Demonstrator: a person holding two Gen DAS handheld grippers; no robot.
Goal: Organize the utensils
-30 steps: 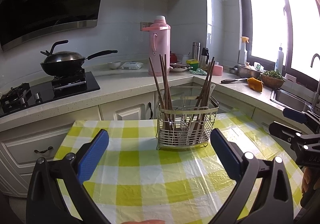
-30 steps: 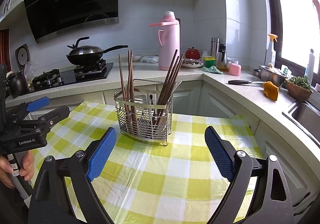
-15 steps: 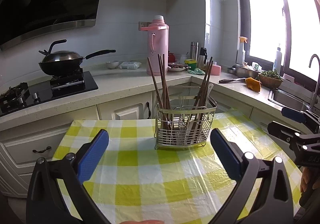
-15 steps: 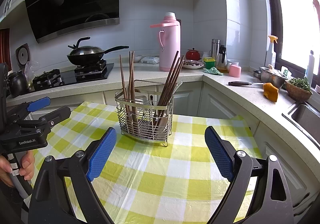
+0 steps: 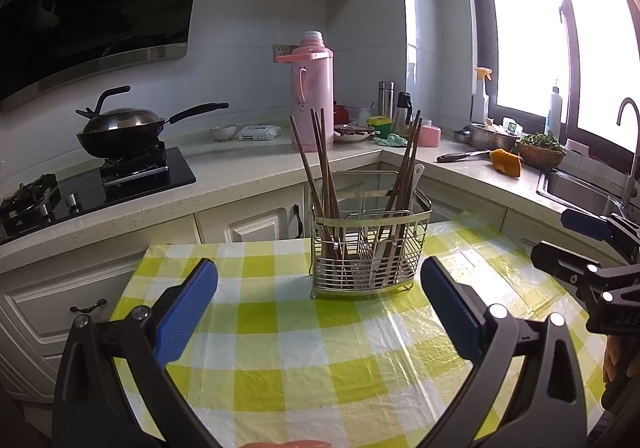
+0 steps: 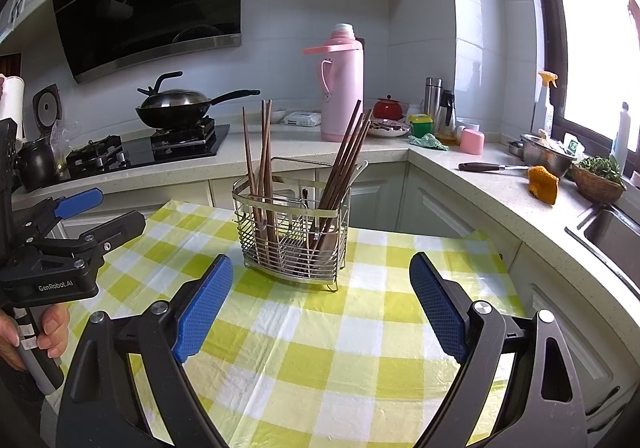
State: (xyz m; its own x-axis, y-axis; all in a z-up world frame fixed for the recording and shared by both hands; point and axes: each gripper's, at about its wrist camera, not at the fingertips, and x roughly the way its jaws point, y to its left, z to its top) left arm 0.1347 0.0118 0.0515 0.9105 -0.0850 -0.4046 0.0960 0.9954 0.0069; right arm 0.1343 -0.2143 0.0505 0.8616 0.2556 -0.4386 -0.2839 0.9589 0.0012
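Note:
A wire utensil basket [image 5: 370, 248] stands on the yellow-checked tablecloth [image 5: 320, 360]; it also shows in the right wrist view [image 6: 294, 244]. Several brown chopsticks [image 5: 320, 168] lean in its left and right compartments, with a white spoon [image 5: 416, 178] on the right. My left gripper [image 5: 320, 312] is open and empty, held short of the basket. My right gripper [image 6: 322, 304] is open and empty, also short of the basket. Each gripper shows in the other's view, the right one [image 5: 592, 248] and the left one [image 6: 76, 224].
Behind the table runs a counter with a wok [image 5: 120, 128] on the hob, a pink thermos [image 5: 314, 88], a knife [image 6: 492, 167], a basket of greens [image 6: 598, 178] and a sink [image 5: 584, 188] at the right.
Both grippers have drawn back and down a little from the basket; jaws stay open. The basket and chopsticks have not moved.

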